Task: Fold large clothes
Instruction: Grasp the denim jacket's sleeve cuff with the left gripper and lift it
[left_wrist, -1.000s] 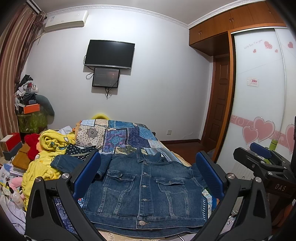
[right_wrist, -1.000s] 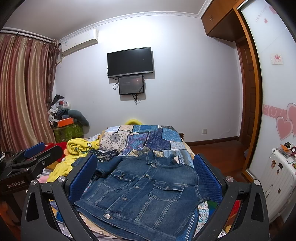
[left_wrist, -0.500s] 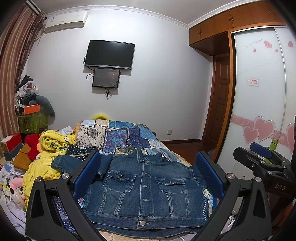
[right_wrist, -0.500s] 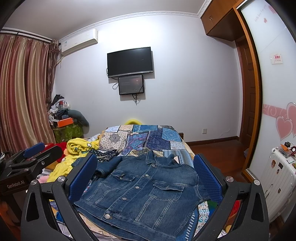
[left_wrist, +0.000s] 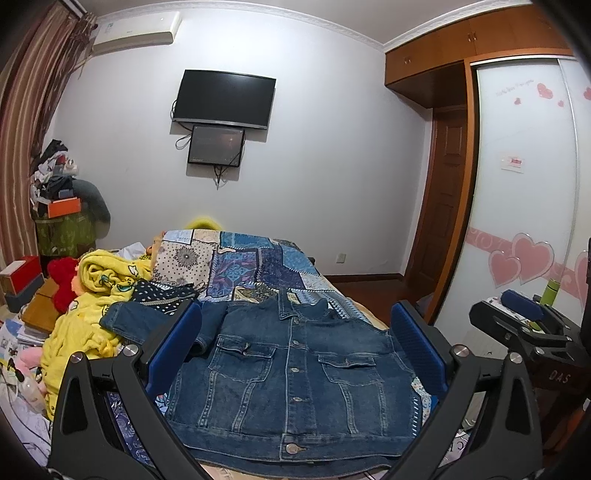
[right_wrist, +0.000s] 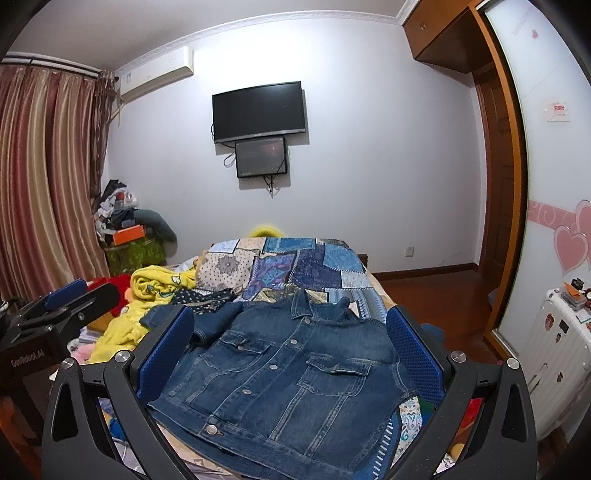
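Nothing has visibly shifted since the frames half a second earlier: both views match them. A buttoned denim jacket (left_wrist: 295, 373) lies front-up on the patchwork bedspread (left_wrist: 258, 262), filling the lower centre of each frame, one sleeve reaching toward the yellow blanket (left_wrist: 92, 295) at lower left. The left hand-held gripper (left_wrist: 295, 350) hovers above the jacket, level, its blue-padded fingers (left_wrist: 173, 350) spread wide and framing the garment without touching it. The right hand-held gripper (right_wrist: 291, 358) hangs likewise, fingers (right_wrist: 413, 354) wide apart, empty. Each gripper appears at the edge of the other's view. A dark television (right_wrist: 258, 110) hangs on the far wall.
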